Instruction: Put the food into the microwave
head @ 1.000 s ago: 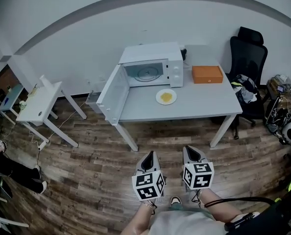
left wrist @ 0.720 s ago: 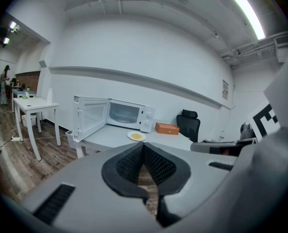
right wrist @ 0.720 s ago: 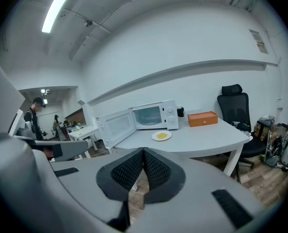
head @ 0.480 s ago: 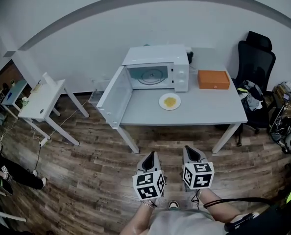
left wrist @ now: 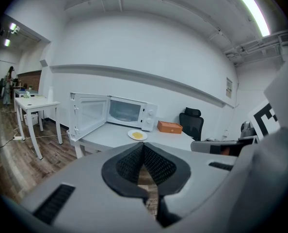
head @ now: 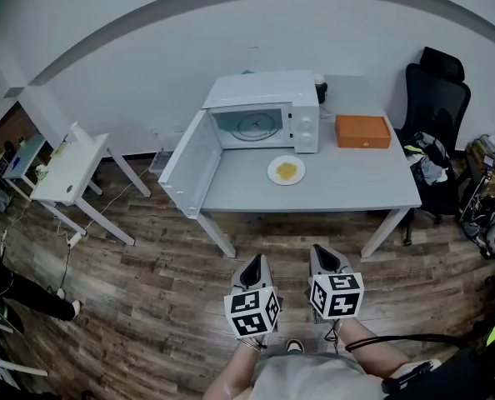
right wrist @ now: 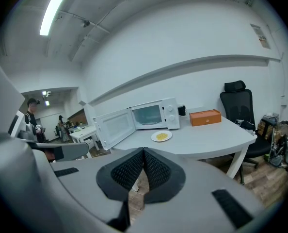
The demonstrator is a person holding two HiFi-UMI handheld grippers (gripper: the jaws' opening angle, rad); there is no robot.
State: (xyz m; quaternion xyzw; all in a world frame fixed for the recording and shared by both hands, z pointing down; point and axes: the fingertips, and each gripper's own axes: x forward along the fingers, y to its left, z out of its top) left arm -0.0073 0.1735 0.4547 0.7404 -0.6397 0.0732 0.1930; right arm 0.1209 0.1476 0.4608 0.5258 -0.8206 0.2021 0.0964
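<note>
Low in frame, left gripper [head: 253, 262] and right gripper [head: 325, 254] have jaws pressed together, empty. At centre, a plate [head: 272, 172] of yellowish food [head: 287, 171], maybe rice, lies before the open microwave [head: 264, 115].

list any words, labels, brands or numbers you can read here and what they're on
No text can be read.
Orange box: small mark on its front, too small to read.
Wall sign: too blurred to read.
Microwave panel: no legible print.
Left gripper and right gripper cubes: square black-and-white markers, no words.
</note>
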